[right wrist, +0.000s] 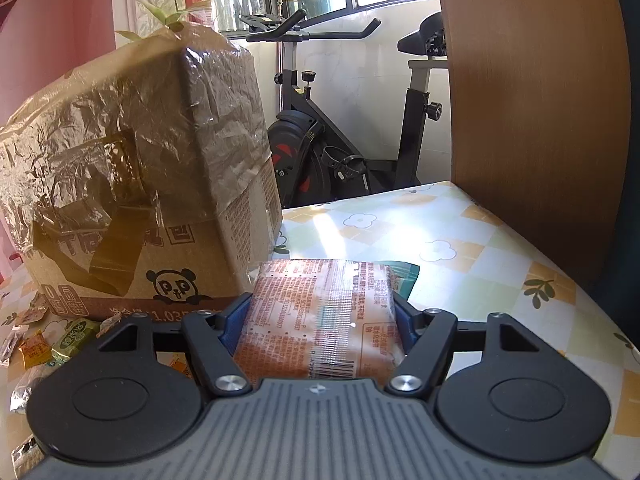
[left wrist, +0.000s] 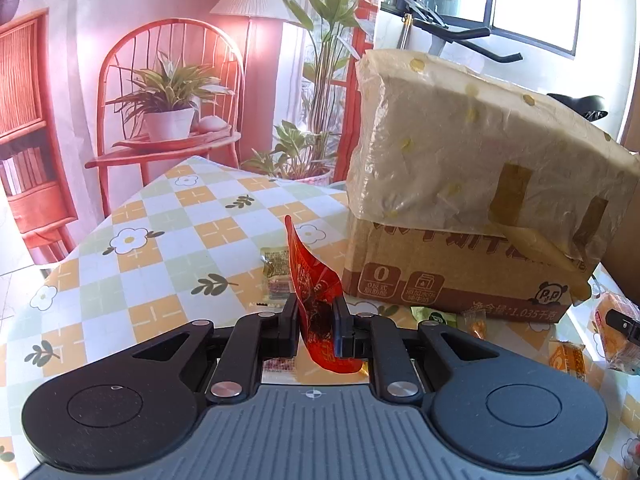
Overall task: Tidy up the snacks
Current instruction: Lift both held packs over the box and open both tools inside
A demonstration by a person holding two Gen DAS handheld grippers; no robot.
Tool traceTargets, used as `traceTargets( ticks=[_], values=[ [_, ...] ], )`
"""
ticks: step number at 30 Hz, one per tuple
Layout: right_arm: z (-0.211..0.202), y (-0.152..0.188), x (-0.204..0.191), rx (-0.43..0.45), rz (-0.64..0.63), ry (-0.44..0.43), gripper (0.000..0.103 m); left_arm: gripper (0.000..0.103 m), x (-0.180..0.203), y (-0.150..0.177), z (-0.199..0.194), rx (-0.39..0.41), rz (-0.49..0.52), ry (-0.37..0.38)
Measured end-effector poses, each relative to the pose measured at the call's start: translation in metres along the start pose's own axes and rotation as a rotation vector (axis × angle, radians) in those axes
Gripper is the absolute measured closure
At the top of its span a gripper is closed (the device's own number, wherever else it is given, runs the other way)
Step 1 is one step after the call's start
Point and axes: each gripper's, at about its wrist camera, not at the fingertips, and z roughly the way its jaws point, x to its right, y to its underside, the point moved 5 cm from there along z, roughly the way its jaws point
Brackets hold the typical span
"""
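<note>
My left gripper [left wrist: 316,312] is shut on a thin red snack packet [left wrist: 314,280], held upright above the checked tablecloth [left wrist: 160,240]. Just right of it stands a cardboard box [left wrist: 460,280] wrapped in crinkled plastic. My right gripper [right wrist: 322,304] is shut on a wide orange bread packet [right wrist: 320,320], label and barcode facing up, beside the same cardboard box [right wrist: 140,200]. That bread packet [left wrist: 618,328] and a black fingertip [left wrist: 624,324] show at the right edge of the left wrist view.
Small loose snacks lie by the box's base: a yellowish packet [left wrist: 274,268], a green one [left wrist: 434,316], an orange one [left wrist: 568,360], and several more [right wrist: 52,344]. A wooden panel [right wrist: 532,120] rises on the right. An exercise bike [right wrist: 320,140] stands beyond the table.
</note>
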Motion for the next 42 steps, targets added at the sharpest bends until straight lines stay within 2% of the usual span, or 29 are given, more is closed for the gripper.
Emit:
traceTargets(
  ticks=[7, 12, 15, 19, 22, 25, 29, 32, 33, 35, 36, 37, 42],
  values=[
    [-0.033, -0.061, 0.006, 0.149, 0.027, 0.002, 0.032, 0.086, 0.003, -0.052, -0.015, 0.118, -0.017, 0.022],
    [-0.053, -0.134, -0.018, 0.284, -0.025, -0.072, 0.032, 0.086, 0.020, -0.106, -0.030, 0.223, 0.015, 0.080],
    [-0.050, -0.172, -0.044, 0.318, -0.075, -0.132, 0.032, 0.086, 0.041, -0.140, -0.033, 0.254, 0.050, 0.126],
    [-0.024, -0.207, -0.088, 0.277, -0.136, -0.229, 0.032, 0.086, 0.071, -0.176, -0.013, 0.203, 0.055, 0.208],
    [0.004, -0.212, -0.127, 0.224, -0.209, -0.255, 0.032, 0.086, 0.091, -0.193, 0.010, 0.174, 0.094, 0.201],
    [0.032, -0.202, -0.159, 0.152, -0.239, -0.270, 0.032, 0.086, 0.109, -0.202, 0.038, 0.130, 0.129, 0.189],
    [0.054, -0.192, -0.172, 0.094, -0.235, -0.267, 0.032, 0.086, 0.118, -0.208, 0.068, 0.078, 0.139, 0.174],
    [0.062, -0.190, -0.171, 0.070, -0.228, -0.261, 0.031, 0.085, 0.119, -0.208, 0.073, 0.072, 0.164, 0.145],
    [0.065, -0.189, -0.169, 0.058, -0.219, -0.261, 0.030, 0.084, 0.119, -0.207, 0.073, 0.073, 0.174, 0.145],
    [0.066, -0.190, -0.166, 0.058, -0.201, -0.268, 0.028, 0.061, 0.120, -0.206, 0.074, 0.064, 0.180, 0.149],
    [0.064, -0.191, -0.165, 0.065, -0.197, -0.270, 0.023, 0.040, 0.120, -0.206, 0.073, 0.066, 0.180, 0.147],
    [0.061, -0.192, -0.164, 0.077, -0.196, -0.270, 0.022, 0.034, 0.119, -0.206, 0.072, 0.077, 0.179, 0.146],
    [0.040, -0.200, -0.162, 0.119, -0.204, -0.294, 0.021, 0.034, 0.111, -0.205, 0.062, 0.082, 0.192, 0.139]
  ],
)
